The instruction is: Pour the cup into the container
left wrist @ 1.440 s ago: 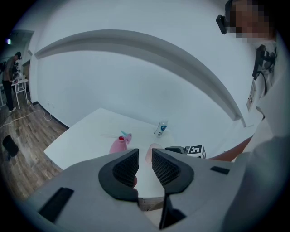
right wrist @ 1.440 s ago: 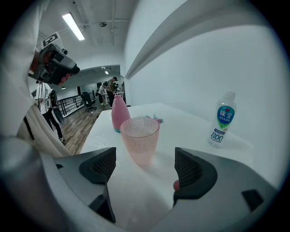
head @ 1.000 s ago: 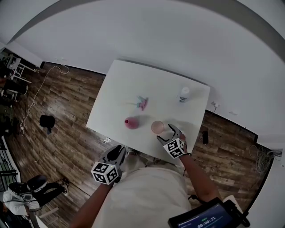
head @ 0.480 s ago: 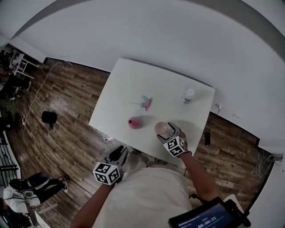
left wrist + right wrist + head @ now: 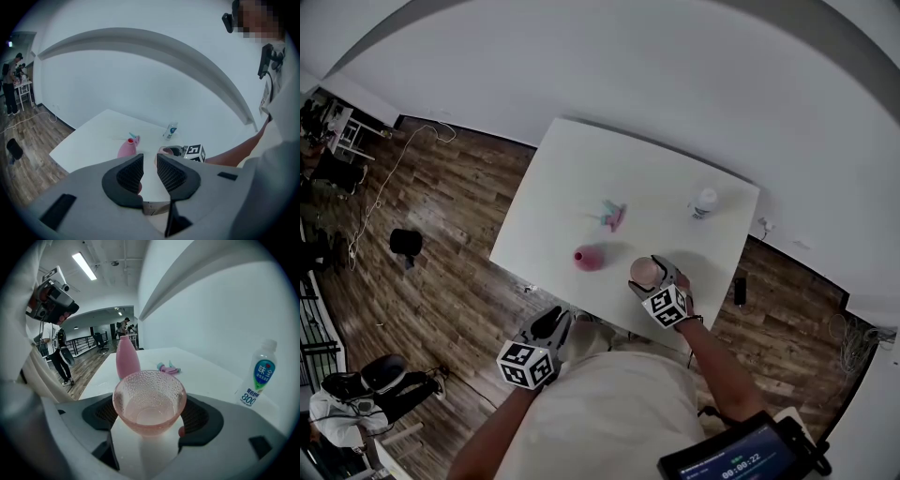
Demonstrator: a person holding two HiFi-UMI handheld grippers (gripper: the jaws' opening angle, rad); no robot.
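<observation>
Between the clamping jaws of the right gripper (image 5: 150,420) sits one dimpled pink glass cup (image 5: 150,399), with one tall pink container (image 5: 127,357) just beyond. To its right stands one clear plastic bottle (image 5: 258,376) marked "800". The left gripper (image 5: 150,161) holds nothing, its jaws slightly apart.

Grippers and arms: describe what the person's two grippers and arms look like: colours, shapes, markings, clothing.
Left gripper and right gripper alike: grey moulded bodies, curved jaws lined with black textured pads, a cube of black-and-white square markers each. The person wears a light top; forearms bare.
</observation>
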